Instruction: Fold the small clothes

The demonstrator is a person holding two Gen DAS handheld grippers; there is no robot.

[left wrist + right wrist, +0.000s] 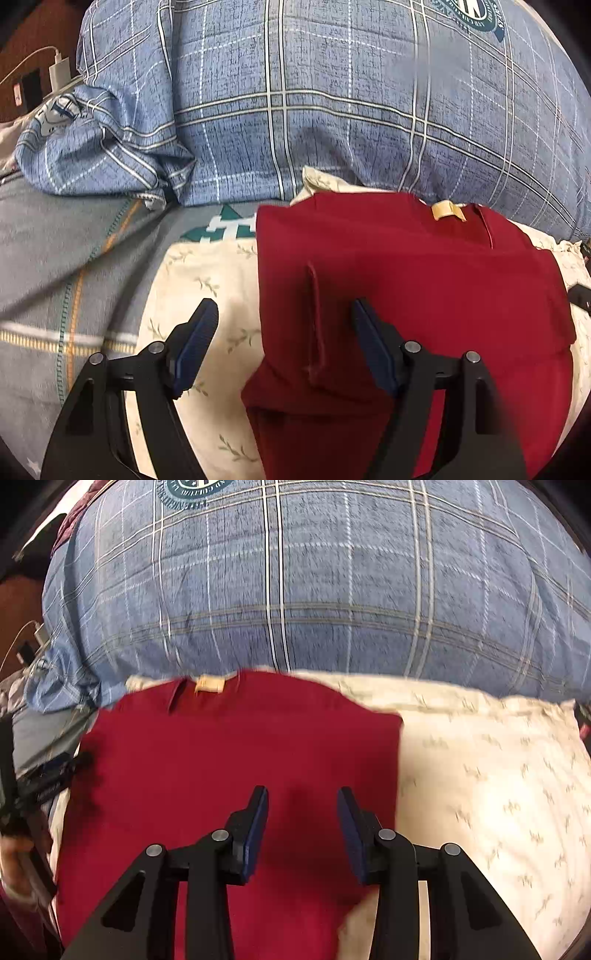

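I see a blue plaid duvet [332, 110] filling the back, w/ a cream leaf-print pillow [498, 775] in front of it. Red garment [406, 277] lies folded on the pillow, tan neck label [447, 210] at its far edge. My left gripper [284, 314] hangs over the garment's left edge, jaws wide, nothing btwn. Right gripper [303, 797] over the red cloth, jaws narrower, gripping nothing.

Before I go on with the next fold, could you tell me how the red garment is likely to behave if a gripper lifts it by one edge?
The red garment is probably floppy: it drapes over the cream pillow, following its curve. It looks light, being thin cloth. Its folded layers would likely slide apart, since a loose flap already stands up by the left gripper.
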